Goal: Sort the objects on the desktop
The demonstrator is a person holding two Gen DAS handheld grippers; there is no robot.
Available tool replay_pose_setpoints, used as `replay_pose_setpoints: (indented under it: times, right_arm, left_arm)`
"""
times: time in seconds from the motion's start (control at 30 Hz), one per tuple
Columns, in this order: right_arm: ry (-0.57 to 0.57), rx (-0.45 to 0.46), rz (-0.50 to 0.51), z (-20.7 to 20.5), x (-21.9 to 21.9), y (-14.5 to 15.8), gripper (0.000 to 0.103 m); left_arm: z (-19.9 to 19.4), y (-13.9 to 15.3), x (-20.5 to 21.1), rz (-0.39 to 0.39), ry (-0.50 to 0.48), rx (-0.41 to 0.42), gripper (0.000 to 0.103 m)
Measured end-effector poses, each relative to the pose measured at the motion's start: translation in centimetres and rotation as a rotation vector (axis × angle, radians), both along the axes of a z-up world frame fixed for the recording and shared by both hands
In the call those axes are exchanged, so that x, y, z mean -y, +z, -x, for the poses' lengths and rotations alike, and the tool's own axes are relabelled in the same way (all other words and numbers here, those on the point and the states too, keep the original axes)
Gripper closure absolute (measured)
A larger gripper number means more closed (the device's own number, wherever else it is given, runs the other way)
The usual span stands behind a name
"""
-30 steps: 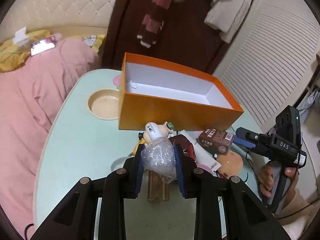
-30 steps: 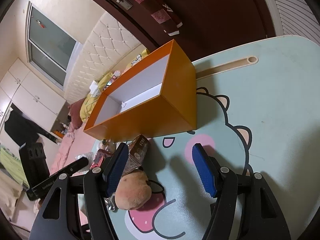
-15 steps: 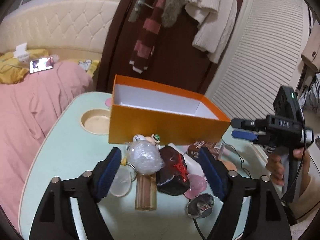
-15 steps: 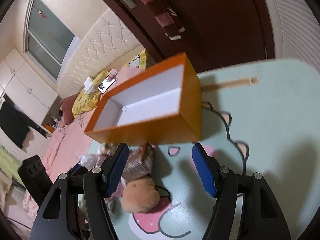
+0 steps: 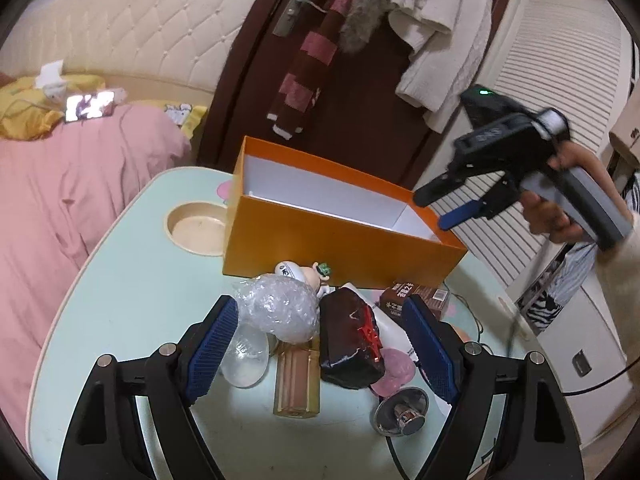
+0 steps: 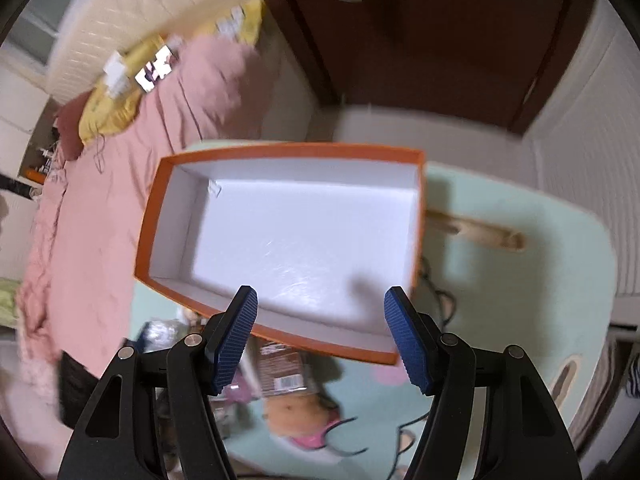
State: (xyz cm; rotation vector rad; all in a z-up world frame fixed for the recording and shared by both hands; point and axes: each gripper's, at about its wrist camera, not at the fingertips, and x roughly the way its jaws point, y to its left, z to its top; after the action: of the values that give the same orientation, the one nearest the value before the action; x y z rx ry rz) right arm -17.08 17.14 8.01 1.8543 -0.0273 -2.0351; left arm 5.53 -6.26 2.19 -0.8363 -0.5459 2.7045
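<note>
An empty orange box (image 5: 336, 248) with a white inside stands on the pale green table (image 5: 132, 300); it also shows in the right wrist view (image 6: 288, 232). In front of it lies a pile: a bubble-wrap ball (image 5: 280, 310), a dark red-marked packet (image 5: 350, 334), an amber bottle (image 5: 297, 380), a brown carton (image 5: 416, 298) and a small figurine (image 5: 304, 274). My left gripper (image 5: 320, 350) is open and empty, jaws either side of the pile. My right gripper (image 6: 322, 336) is open and empty, raised above the box's right end; it also shows in the left wrist view (image 5: 448, 208).
A round cup recess (image 5: 198, 228) is sunk in the table left of the box. A metal knob (image 5: 402, 416), a pink disc (image 5: 394, 372) and a clear lid (image 5: 245, 356) lie near the pile. A plush toy (image 6: 296, 416) and a cable (image 6: 436, 300) lie right. A pink bed (image 5: 60, 208) borders the left.
My left gripper let go of the bubble-wrap ball, opened wide and drew back. My right gripper rose from the table to above the orange box, still open.
</note>
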Motion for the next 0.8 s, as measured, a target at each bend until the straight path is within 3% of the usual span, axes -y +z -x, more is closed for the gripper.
replay_pose_setpoints:
  times: [0.3, 0.53, 0.8]
  right_arm:
    - [0.083, 0.123, -0.269, 2.4, 3.7, -3.0, 0.036]
    - [0.157, 0.299, -0.384, 2.4, 5.7, -6.0, 0.036]
    - [0.13, 0.395, -0.489, 3.2, 5.1, -8.7, 0.036]
  left_arm:
    - [0.3, -0.4, 0.7, -0.058, -0.006, 0.028, 0.02]
    - [0.2, -0.5, 0.6, -0.059, -0.013, 0.031, 0.019]
    - [0.0, -0.4, 0.1, -0.042, -0.026, 0.022, 0.019]
